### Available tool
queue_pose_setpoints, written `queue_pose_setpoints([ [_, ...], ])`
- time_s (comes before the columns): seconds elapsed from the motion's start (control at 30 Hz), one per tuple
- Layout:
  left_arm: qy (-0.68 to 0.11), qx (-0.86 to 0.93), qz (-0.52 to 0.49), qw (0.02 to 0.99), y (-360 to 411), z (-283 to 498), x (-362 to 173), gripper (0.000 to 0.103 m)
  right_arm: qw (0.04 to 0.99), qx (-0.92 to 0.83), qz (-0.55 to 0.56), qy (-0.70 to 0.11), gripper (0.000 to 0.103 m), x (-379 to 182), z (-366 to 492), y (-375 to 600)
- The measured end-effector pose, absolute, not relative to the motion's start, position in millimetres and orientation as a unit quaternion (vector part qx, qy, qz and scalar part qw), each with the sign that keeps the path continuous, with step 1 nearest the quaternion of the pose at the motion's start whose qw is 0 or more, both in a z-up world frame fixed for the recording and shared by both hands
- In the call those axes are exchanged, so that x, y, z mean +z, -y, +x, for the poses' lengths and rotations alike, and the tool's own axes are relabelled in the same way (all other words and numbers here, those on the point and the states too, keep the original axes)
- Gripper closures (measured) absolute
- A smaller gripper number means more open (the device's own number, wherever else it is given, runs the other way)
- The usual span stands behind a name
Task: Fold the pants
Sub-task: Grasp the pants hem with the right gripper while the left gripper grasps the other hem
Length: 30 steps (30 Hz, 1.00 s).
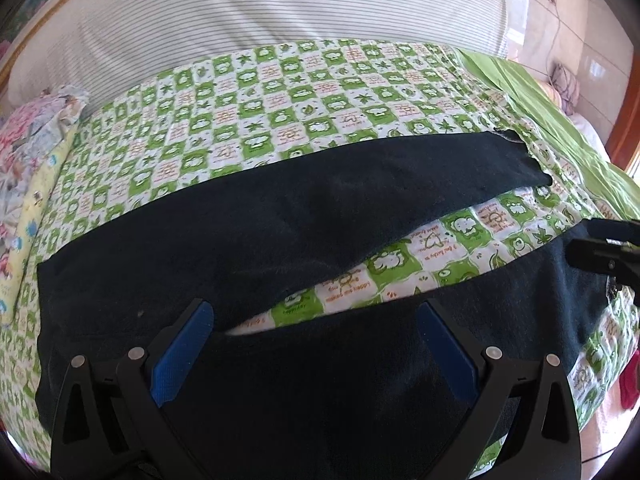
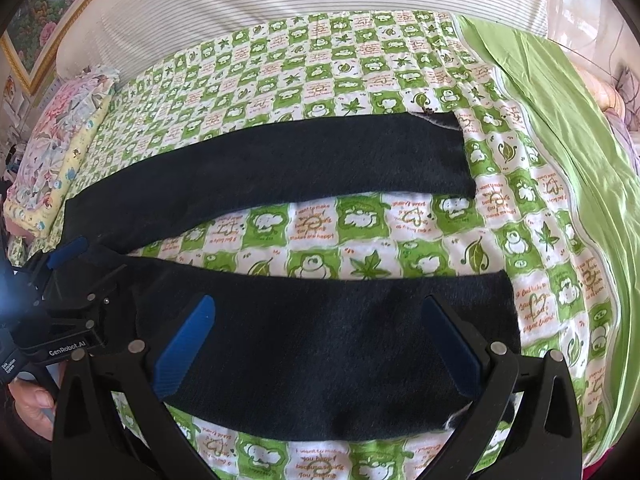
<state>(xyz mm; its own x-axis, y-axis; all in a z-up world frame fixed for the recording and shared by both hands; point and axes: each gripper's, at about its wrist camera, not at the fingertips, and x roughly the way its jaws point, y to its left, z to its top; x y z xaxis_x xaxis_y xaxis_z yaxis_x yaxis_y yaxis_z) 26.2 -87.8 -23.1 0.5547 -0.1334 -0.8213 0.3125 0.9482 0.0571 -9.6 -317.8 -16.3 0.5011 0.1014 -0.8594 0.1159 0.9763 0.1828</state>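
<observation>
Pants: dark pants [image 1: 248, 216] lie flat across the centre of both views on a green-and-white checked bedspread [image 1: 280, 92], legs apart w/ a wedge of bedspread showing between them.
Far leg: runs to the right, cuff [image 2: 460, 152] at mid-right of the right wrist view.
Near leg: fills the lower centre of the right wrist view, its end [image 2: 508, 312] at the right.
Waist end: lower left of the left wrist view, under that gripper.
Left gripper: left gripper [image 1: 316, 312] at bottom centre of its own view, blue pads [image 1: 180, 360] spread wide, nothing between them, over the crotch area; also seen at lower left of the right wrist view [image 2: 68, 280].
Right gripper: right gripper [image 2: 316, 308] at bottom centre of its view, fingers wide apart, empty, over the near leg; seen too at the right edge of the left wrist view [image 1: 600, 248].
Surroundings: striped cover [image 1: 280, 4] across the top; floral pillow [image 2: 60, 128] upper left; plain green sheet [image 2: 560, 140] down the right side; framed picture [image 2: 36, 28] top-left corner.
</observation>
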Motion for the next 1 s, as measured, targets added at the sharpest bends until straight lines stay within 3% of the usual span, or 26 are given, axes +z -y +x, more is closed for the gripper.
queue_pose_setpoints([
  [0.2, -0.459, -0.204, 0.126, 0.855, 103, 80, -13, 0.003, 0.864, -0.014, 0.114, -0.490, 0.000, -8, 24, 352],
  [0.43, -0.478, -0.286, 0.184, 0.810, 144, 161, -19, 0.012, 0.850, -0.027, 0.144, -0.507, 0.003, -14, 88, 412],
  [0.6, -0.502, -0.325, 0.205, 0.775, 163, 206, -40, 0.024, 0.825, -0.026, 0.177, -0.536, 0.028, -35, 123, 443],
  [0.83, -0.558, -0.357, 0.181, 0.727, 167, 251, -75, 0.032, 0.806, -0.012, 0.177, -0.565, 0.033, -56, 152, 458],
  [0.87, -0.562, -0.364, 0.170, 0.723, 166, 254, -76, 0.035, 0.806, -0.008, 0.174, -0.566, 0.036, -56, 155, 458],
  [0.9, -0.566, -0.371, 0.162, 0.718, 166, 255, -75, 0.047, 0.806, -0.005, 0.168, -0.568, 0.045, -56, 157, 457],
  [0.93, -0.569, -0.382, 0.154, 0.712, 165, 254, -73, 0.067, 0.805, -0.001, 0.160, -0.571, 0.051, -55, 158, 455],
  [0.97, -0.570, -0.389, 0.147, 0.708, 165, 252, -71, 0.077, 0.805, 0.003, 0.157, -0.572, 0.067, -54, 159, 454],
  [1.0, -0.572, -0.393, 0.145, 0.705, 165, 248, -68, 0.096, 0.804, 0.012, 0.160, -0.573, 0.090, -54, 160, 453],
])
